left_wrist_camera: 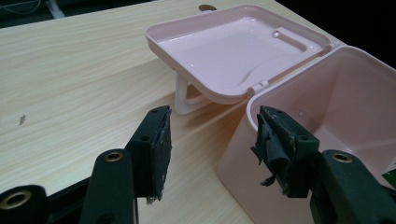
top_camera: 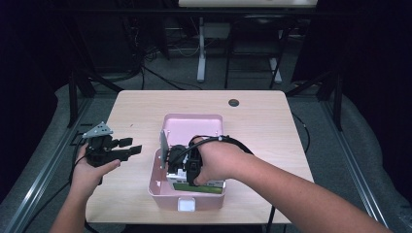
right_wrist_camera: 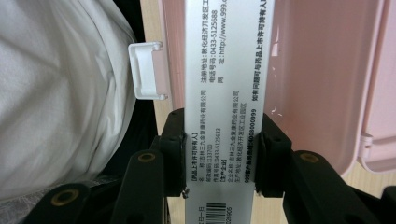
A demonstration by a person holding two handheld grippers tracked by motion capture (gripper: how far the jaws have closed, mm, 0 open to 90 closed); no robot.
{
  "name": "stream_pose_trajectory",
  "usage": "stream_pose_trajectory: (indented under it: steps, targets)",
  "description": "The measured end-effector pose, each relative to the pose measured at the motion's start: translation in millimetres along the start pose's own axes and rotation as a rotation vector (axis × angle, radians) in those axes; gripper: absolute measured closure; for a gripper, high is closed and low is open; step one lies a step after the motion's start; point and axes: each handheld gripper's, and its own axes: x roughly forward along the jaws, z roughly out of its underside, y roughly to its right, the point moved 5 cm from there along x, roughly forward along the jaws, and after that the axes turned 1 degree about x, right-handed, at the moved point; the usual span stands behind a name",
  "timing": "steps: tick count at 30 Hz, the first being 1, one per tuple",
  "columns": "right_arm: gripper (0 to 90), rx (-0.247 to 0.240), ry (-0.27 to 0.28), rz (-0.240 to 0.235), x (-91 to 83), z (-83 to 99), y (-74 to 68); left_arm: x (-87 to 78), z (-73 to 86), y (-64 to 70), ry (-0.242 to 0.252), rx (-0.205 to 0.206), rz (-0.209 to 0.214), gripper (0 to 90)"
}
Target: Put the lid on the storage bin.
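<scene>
A pink plastic box (top_camera: 158, 187) stands near the table's front edge with its lid (top_camera: 194, 124) thrown back flat behind it. My right gripper (top_camera: 182, 165) reaches down into the box. In the right gripper view my right gripper (right_wrist_camera: 223, 144) is shut on a white medicine carton (right_wrist_camera: 224, 70) with black print, held against the box's inner wall (right_wrist_camera: 313, 70). The carton's white and green end (top_camera: 204, 185) shows inside the box. Left of the box, my left gripper (top_camera: 133, 145) hovers over the table. Its jaws (left_wrist_camera: 212, 144) stand open and empty, facing the box's corner (left_wrist_camera: 243, 186) and lid (left_wrist_camera: 224, 46).
The box's white latch (right_wrist_camera: 147, 70) hangs on its front wall, toward the person's white clothing (right_wrist_camera: 60, 93). A round cable hole (top_camera: 233, 102) sits at the table's far edge. Bare wood (left_wrist_camera: 70, 93) lies left of the box.
</scene>
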Motion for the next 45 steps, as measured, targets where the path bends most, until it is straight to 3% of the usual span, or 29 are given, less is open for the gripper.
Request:
stream_pose_trajectory:
  steps: [17, 24, 45]
  targets:
    - [61.6, -0.033, -0.024, -0.025, 24.0, 3.5, -1.3, 0.2, 0.2, -0.4, -0.002, -0.001, 0.0, 45.0]
    - [61.6, -0.015, -0.023, -0.046, 33.8, 4.9, 2.1, -0.4, 0.1, -0.7, 0.0, 0.0, 0.0, 45.0]
    - [61.5, -0.061, -0.051, -0.032, 61.7, 4.8, 2.9, 0.2, 0.5, -1.1, -0.002, 0.0, -0.003, 45.0]
